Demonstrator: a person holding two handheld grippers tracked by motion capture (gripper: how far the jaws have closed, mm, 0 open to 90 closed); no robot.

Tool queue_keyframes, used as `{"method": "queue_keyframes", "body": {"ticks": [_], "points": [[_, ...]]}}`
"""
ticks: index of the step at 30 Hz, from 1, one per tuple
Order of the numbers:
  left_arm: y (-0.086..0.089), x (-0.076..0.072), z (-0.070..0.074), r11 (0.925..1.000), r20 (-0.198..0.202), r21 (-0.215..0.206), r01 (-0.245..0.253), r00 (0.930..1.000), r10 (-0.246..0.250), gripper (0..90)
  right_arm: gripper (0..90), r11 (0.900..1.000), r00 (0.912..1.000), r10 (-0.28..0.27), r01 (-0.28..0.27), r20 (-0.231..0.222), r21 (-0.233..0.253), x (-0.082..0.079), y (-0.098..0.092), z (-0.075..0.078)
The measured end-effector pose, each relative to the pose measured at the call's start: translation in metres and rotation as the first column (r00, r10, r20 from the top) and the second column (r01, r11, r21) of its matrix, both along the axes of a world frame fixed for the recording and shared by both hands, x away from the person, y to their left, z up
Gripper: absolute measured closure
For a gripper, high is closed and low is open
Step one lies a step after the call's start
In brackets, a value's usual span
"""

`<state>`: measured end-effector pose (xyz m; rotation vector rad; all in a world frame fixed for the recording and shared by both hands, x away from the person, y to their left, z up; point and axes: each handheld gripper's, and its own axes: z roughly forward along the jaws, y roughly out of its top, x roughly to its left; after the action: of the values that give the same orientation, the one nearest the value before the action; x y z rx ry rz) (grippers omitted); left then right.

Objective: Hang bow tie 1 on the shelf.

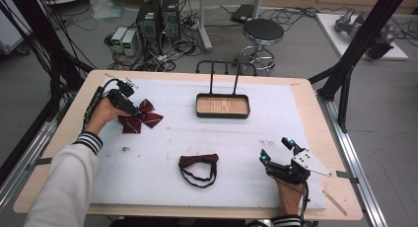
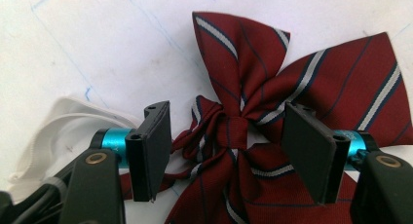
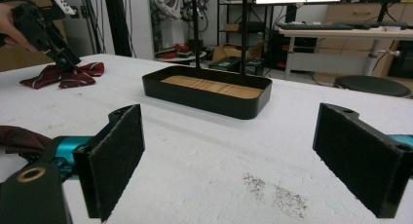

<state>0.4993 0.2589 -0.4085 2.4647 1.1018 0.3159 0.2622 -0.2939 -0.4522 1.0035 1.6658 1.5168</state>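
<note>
The left gripper [image 2: 226, 151] hangs directly over the striped bow [image 2: 272, 97], jaws apart and straddling its centre knot [image 2: 233, 131]; neither pad has closed on cloth, and whether the tips touch the fabric cannot be told. In the high view the left gripper [image 1: 129, 108] sits at the bow's [image 1: 143, 117] near-left edge, far to the left of the tray [image 1: 223, 107]. A white strap [image 2: 58, 121] lies just outside the left-hand jaw. The right gripper [image 1: 277, 153] rests with jaws wide apart and nothing between them, above bare mat [image 3: 204, 156], with the dark bow [image 1: 198, 163] off to its left and the tray [image 3: 209, 92] ahead of it. Risks, as judged: if the left jaws close off the knot, they may catch only one loose wing, and the bow could then droop, twist or slip out on lifting. The fabric looks soft and layered, so a shallow pinch may take the top layer alone. The white strap may be trapped under the jaw or trail and drag across the mat, snagging on the tray rim or its upright rods [image 1: 224, 79] on any carry that way. Pressing too low could push the pads into the foam mat and bunch the cloth rather than grip it. The right gripper poses no present hazard at its distance.
</note>
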Motion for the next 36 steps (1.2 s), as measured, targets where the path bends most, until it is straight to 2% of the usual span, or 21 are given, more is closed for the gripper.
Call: {"method": "queue_keyframes", "body": {"ticks": [5,9,16,24,29,34,36], "points": [[-0.001,0.001,-0.002,0.9996,-0.009,-0.001,-0.030,0.9995,0.030,43.2,10.8,1.000,1.0000,-0.003,0.003,0.000,-0.001,0.000,0.000,0.000],[-0.002,0.000,-0.002,0.9996,-0.016,0.015,-0.022,0.9996,0.022,49.4,10.8,1.000,1.0000,-0.005,0.005,0.000,-0.001,0.000,0.000,0.000],[-0.006,-0.001,-0.001,0.9989,-0.014,0.027,-0.038,0.9992,0.038,67.0,10.8,1.000,0.9999,-0.011,0.011,0.000,0.003,0.000,0.000,0.000],[-0.008,-0.006,-0.004,0.9974,0.019,0.025,-0.068,0.9975,0.068,71.9,10.8,1.000,0.9999,-0.012,0.012,-0.001,0.002,0.000,0.000,0.000],[-0.008,-0.008,-0.003,0.9969,0.024,0.021,-0.076,0.9969,0.075,72.8,10.8,1.000,0.9999,-0.012,0.012,0.001,0.003,0.000,0.000,0.000],[-0.005,-0.011,-0.002,0.9965,0.040,-0.020,-0.081,0.9958,0.082,73.0,10.8,1.000,0.9999,-0.014,0.014,-0.002,0.003,-0.001,0.000,0.000],[-0.005,-0.012,-0.002,0.9965,0.047,-0.024,-0.080,0.9956,0.081,73.0,10.8,1.000,0.9999,-0.014,0.014,0.001,0.001,-0.001,0.000,0.000]]}}
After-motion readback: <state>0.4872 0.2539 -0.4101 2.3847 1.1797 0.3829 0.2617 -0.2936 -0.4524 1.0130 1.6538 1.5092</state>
